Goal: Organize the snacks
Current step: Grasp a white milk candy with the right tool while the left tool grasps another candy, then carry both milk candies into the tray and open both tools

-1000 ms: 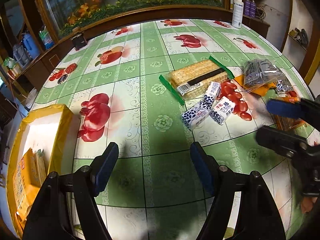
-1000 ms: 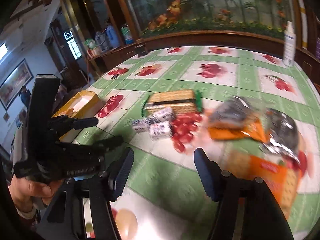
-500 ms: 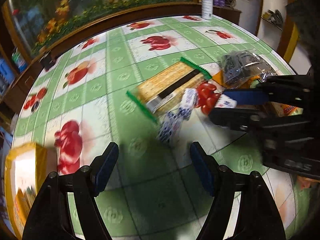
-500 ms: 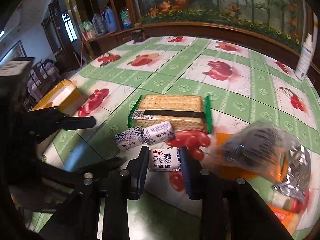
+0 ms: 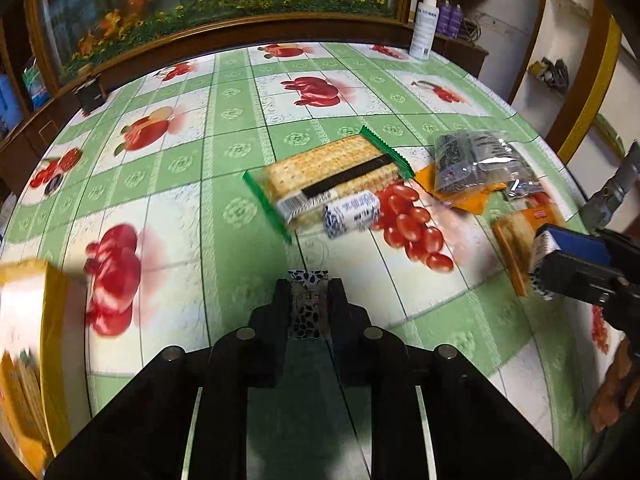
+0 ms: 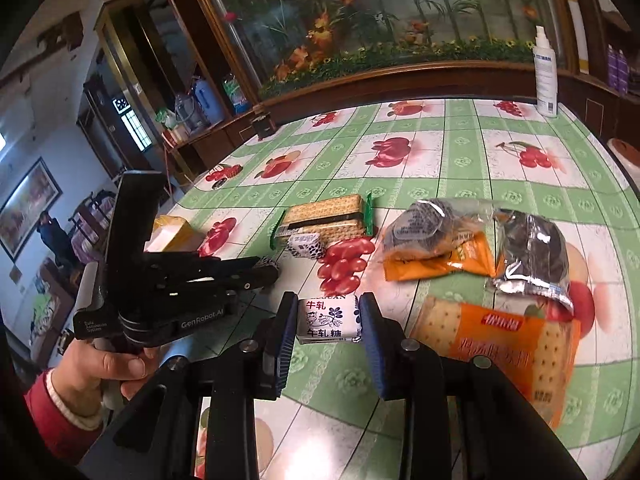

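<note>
A white nougat candy (image 6: 328, 319) printed with blue flowers, a small cow and red characters reading 牛轧糖 sits pinched between the blue pads of the right gripper (image 6: 329, 322), its jaws drawn in on the wrapper's two ends, held just above the fruit-patterned green tablecloth (image 6: 460, 152). To its left, the left gripper (image 5: 309, 294) angles steeply down, its black jaws pressed nearly together on a second candy (image 5: 307, 304) in a dark-speckled wrapper, only the wrapper's end showing between the fingers. A hand (image 6: 106, 366) in a red sleeve with a pale cuff grips that tool's handle, which bears the words "GenRobot.AI". A third candy (image 5: 351, 213) lies on the cloth against a clear cracker pack with green ends (image 5: 332, 178), beside a printed cluster of red grapes. Further right lie a clear bag of dark snacks (image 6: 430, 230) resting on an orange packet (image 6: 440, 264), another crinkled dark bag (image 6: 532, 256), and, nearest the right gripper, an orange cracker pack (image 6: 500, 344) with blurred white lettering that cannot be read. A yellow box (image 5: 30, 340) stands open at the table's left edge, with packets inside. At the far side stand a white spray bottle (image 6: 545, 76) and a long planter of artificial flowers (image 6: 380, 12).
</note>
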### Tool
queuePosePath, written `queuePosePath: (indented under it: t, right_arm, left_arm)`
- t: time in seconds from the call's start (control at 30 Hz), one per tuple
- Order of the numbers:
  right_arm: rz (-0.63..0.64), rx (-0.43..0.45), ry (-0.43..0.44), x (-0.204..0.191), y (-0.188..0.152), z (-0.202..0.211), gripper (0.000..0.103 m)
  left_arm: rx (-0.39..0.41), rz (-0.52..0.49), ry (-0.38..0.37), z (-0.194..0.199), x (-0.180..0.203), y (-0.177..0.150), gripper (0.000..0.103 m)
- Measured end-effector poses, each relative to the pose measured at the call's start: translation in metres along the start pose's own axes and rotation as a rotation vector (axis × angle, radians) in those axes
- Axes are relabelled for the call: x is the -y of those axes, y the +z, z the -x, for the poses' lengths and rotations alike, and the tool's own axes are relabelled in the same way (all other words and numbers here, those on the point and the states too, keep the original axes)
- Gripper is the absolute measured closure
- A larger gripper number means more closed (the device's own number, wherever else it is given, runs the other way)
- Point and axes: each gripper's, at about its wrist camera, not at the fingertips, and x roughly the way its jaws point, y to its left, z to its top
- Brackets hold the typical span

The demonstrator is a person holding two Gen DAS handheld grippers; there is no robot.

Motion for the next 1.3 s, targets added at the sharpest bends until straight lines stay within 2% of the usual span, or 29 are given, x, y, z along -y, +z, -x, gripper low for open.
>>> queuePosePath:
  t: [0.27, 0.6, 0.73, 1.03, 1.3]
  right_arm:
    - [0.019, -0.011, 0.04, -0.028, -0.015, 0.002, 0.07]
    - [0.098, -0.048, 0.11, -0.087, -0.028, -0.011, 0.071]
    - [0.138, -0.062, 0.134, -0.112, -0.032, -0.017, 0.071]
    - [0.224, -0.1, 0.175, -0.164, -0.035, -0.035, 0.071]
    - [0.285, -0.118, 0.221, -0.206, -0.023, -0.062, 0.071]
  left_arm:
    - [0.077, 0.14, 0.018, 0.064, -0.021, -0.041, 0.087]
    - [0.14, 0.246, 0.221, 0.121, -0.058, -0.087, 0.087]
    - [0.147, 0.266, 0.27, 0.132, -0.069, -0.101, 0.087]
    - [0.157, 0.329, 0.314, 0.147, -0.102, -0.122, 0.087]
    - [0.153, 0.41, 0.349, 0.155, -0.14, -0.136, 0.087]
